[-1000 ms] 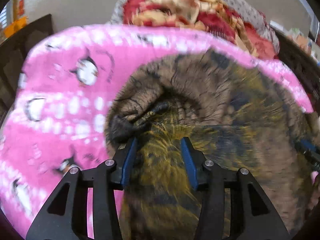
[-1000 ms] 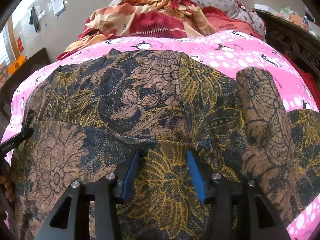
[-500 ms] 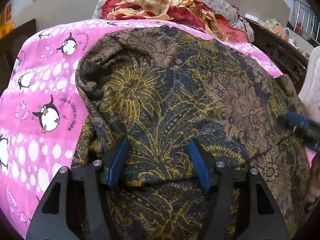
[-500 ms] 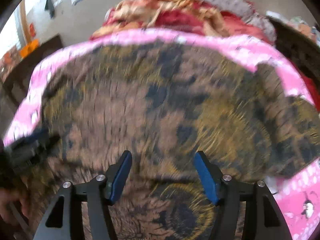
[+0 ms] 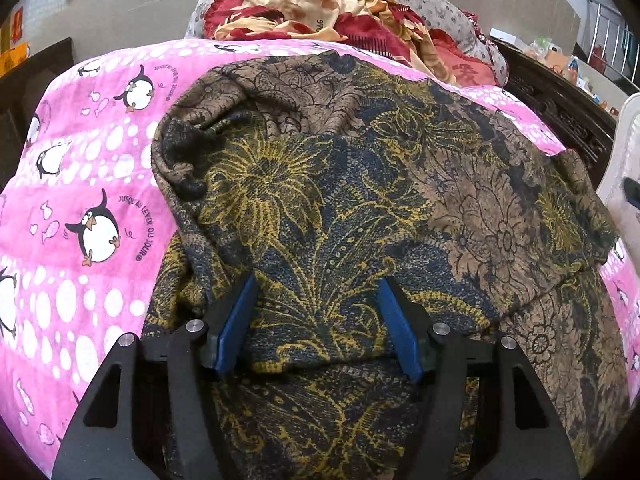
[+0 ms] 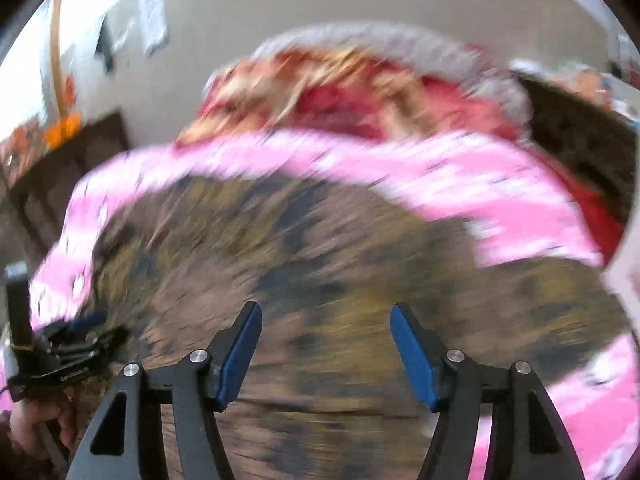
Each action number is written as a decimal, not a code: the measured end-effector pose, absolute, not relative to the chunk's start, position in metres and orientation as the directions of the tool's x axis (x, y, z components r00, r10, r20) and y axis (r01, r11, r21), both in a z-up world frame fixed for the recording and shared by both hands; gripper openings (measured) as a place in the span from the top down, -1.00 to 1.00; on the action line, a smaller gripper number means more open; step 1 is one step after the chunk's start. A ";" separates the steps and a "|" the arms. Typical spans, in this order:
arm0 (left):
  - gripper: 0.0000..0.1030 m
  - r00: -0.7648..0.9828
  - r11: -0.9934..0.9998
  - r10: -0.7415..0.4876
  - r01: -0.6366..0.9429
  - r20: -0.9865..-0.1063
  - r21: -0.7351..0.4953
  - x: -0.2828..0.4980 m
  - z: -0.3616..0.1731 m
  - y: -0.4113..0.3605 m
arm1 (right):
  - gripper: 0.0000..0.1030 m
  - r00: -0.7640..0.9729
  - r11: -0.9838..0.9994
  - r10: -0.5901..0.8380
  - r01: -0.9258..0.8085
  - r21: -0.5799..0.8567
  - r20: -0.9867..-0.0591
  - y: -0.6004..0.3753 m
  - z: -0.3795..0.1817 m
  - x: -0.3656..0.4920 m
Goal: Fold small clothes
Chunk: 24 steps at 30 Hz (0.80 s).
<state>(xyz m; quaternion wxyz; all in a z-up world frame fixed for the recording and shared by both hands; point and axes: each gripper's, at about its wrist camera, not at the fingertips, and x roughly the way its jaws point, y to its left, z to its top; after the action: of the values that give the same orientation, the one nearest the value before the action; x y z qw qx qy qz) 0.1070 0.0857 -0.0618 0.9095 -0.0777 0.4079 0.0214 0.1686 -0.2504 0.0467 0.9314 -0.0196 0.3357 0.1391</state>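
Left gripper (image 5: 318,316) apart over floral garment (image 5: 360,200); right gripper (image 6: 326,336) apart; penguin blanket (image 5: 80,184) beneath.

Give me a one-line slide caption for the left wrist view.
Left gripper open above the folded brown-and-gold floral garment on the pink penguin blanket.

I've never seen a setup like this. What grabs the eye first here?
A dark garment printed with gold and brown flowers sprawls across the middle, folded over on itself. Under it lies a bright pink penguin blanket, with a heap of red and cream bedding behind. Blue-padded jaws of the left gripper stand open just over the cloth.
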 end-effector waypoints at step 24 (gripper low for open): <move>-0.22 0.665 0.987 -0.009 -0.113 -0.746 -0.112 0.109 -0.063 0.086 | 0.80 0.760 0.744 0.193 0.298 0.597 -0.620 -0.588 -0.043 0.240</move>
<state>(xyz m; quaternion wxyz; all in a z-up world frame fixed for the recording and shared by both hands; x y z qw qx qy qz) 0.1092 0.0857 -0.0626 0.9095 -0.0745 0.4080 0.0284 0.2405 -0.5877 -0.0433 0.8680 0.3562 0.3447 -0.0303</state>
